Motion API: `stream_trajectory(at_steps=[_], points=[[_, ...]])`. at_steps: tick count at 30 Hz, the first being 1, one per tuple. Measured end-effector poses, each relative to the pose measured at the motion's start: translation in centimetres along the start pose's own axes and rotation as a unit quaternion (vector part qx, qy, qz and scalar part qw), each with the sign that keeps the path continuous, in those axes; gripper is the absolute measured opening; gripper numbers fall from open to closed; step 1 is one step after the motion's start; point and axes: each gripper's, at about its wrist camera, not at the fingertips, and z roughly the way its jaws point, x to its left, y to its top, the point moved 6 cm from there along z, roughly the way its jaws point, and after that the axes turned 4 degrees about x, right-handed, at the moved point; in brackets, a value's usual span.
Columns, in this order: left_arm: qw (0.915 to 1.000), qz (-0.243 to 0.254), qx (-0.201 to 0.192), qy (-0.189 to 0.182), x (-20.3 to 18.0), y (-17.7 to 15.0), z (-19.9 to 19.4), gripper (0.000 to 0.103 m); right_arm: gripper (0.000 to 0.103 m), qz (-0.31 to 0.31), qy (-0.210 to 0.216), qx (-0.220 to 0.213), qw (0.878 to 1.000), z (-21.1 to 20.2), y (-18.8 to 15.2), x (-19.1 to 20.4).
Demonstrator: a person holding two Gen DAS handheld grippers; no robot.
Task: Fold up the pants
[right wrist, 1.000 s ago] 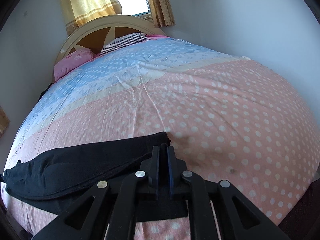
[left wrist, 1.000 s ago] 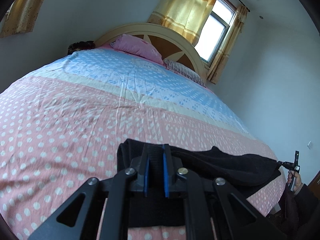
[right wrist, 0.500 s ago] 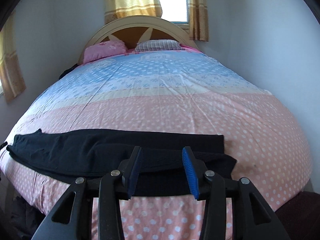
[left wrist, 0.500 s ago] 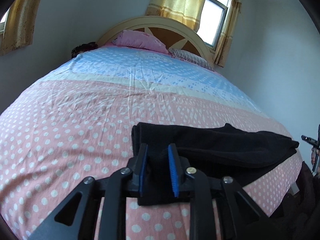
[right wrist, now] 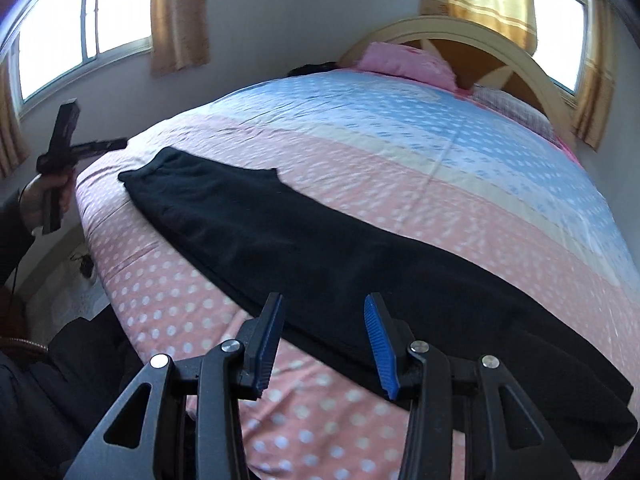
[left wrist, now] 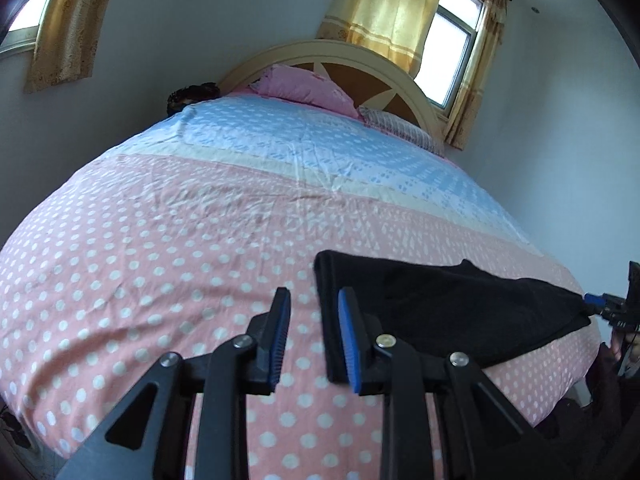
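A: Okay, quick pass. Where are the pants?

B: Flat on the bedspread, near the foot edge, stretched long across the pink dotted band. They're black. One end sits toward your left side, the other runs under your right gripper.

A: State of your right gripper?

B: Its blue pads are spread wide, nothing between them. It hovers over the near edge of the pants; contact, I cannot tell.

A: And your left gripper?

B: Also spread apart, holding nothing. In the left wrist view the right pad overlaps the end of the pants, and the other pad is over bare bedspread just beside that edge.

A: Does each gripper show in the other camera?

B: Yes. In the right wrist view your left hand grips the handle off the bed's corner, up and left of the fabric's far end. In the left wrist view a bit of the other gripper shows at the far right edge, at the tip of the pants; too small to read its jaws there.

A: Background?

B: Arched headboard, pink pillow, a striped pillow beside it, yellow curtains at the window. The bedspread turns blue toward the headboard, with a cream strip between the colours.
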Motion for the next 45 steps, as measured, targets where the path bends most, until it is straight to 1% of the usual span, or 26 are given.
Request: stream_trajectory(at_steps=[2,4,5,6,8,11,13,14,15,16,18,21,25,27,29,31,34,36,37,38,39,40,41,42,43,45], points=[[0.9999,0.002,0.007,-0.012,-1.5,0.8,1.4,0.027,0.044,-0.029,0.015,0.013,0.999,2.1,0.6,2.8],[0.9993,0.004,0.033,-0.019,-2.5,1.4,3.5,0.027,0.044,-0.051,0.022,0.022,0.998,4.1,1.1,5.5],[0.9988,0.006,0.045,-0.017,-2.7,1.4,4.6,0.027,0.044,-0.058,0.029,0.027,0.998,4.7,1.2,6.1],[0.9982,0.008,0.058,-0.006,-2.7,1.5,5.7,0.027,0.044,-0.065,0.032,0.031,0.997,5.4,1.3,6.9],[0.9969,0.007,0.078,0.009,-2.5,1.7,7.8,0.027,0.043,-0.081,0.029,0.036,0.996,6.9,1.6,8.0],[0.9964,-0.004,0.085,0.007,-2.4,1.9,9.4,0.027,0.043,-0.094,0.031,0.046,0.994,8.2,1.7,8.7],[0.9958,0.001,0.091,0.014,-2.4,2.0,10.2,0.027,0.043,-0.094,0.032,0.056,0.993,9.1,1.8,8.8],[0.9956,0.003,0.092,0.016,-2.4,2.0,10.6,0.027,0.041,-0.093,0.033,0.061,0.993,9.4,1.9,9.0],[0.9955,0.007,0.092,0.019,-2.5,2.0,10.9,0.027,0.032,-0.092,0.032,0.062,0.993,9.8,2.0,9.0],[0.9955,0.01,0.092,0.021,-2.5,2.1,11.0,0.027,0.03,-0.088,0.034,0.061,0.994,9.9,2.1,8.9],[0.9957,0.01,0.089,0.021,-2.4,2.2,11.2,0.028,0.01,-0.073,0.047,0.059,0.994,9.7,2.4,9.0],[0.9962,0.0,0.086,0.014,-2.1,2.5,11.5,0.028,0.007,-0.066,0.047,0.056,0.995,9.3,2.8,9.1],[0.9967,-0.004,0.081,0.008,-2.1,2.6,11.2,0.028,0.006,-0.07,0.046,0.054,0.995,8.3,3.0,9.9],[0.9968,-0.005,0.079,0.006,-2.1,2.5,11.0,0.028,0.004,-0.08,0.04,0.062,0.994,8.5,2.4,10.1],[0.9968,-0.005,0.079,0.009,-2.1,2.4,11.0,0.028,0.003,-0.097,0.032,0.079,0.992,9.5,1.5,10.3],[0.997,-0.004,0.077,0.01,-2.2,2.4,10.9,0.028,0.004,-0.109,0.024,0.07,0.991,9.3,1.1,10.6],[0.9977,0.012,0.063,0.021,-2.8,2.3,9.6,0.028,0.004,-0.093,0.05,0.071,0.992,8.7,1.1,10.5],[0.9982,0.034,0.044,0.024,-4.0,2.4,8.0,0.028,0.004,-0.083,0.048,0.057,0.994,8.3,1.5,10.1],[0.998,0.045,0.036,0.024,-4.8,2.3,7.3,0.028,0.004,-0.076,0.041,0.048,0.995,8.2,1.8,9.8],[0.9979,0.054,0.027,0.023,-5.5,2.2,6.6,0.036,0.006,-0.063,0.041,0.041,0.996,8.1,1.9,9.4],[0.9979,0.059,0.019,0.02,-6.2,1.9,6.0,0.049,0.009,-0.051,0.045,0.044,0.997,8.3,1.9,9.0],[0.9978,0.062,0.016,0.016,-6.8,1.5,5.7,0.054,0.01,-0.037,0.047,0.053,0.997,8.8,1.8,8.6],[0.9977,0.064,0.02,0.011,-7.2,0.9,5.7,0.058,0.015,-0.025,0.045,0.067,0.996,9.5,1.5,8.1],[0.997,0.069,0.034,0.008,-7.7,0.1,6.1,0.058,0.016,-0.021,0.045,0.074,0.996,9.8,1.3,8.1],[0.9957,0.076,0.051,0.011,-8.0,-0.8,6.7,0.058,0.016,-0.024,0.044,0.067,0.997,9.4,1.3,8.2],[0.992,0.095,0.078,0.033,-8.1,-2.7,7.9,0.058,0.017,-0.023,0.044,0.061,0.997,8.6,1.3,8.0]])
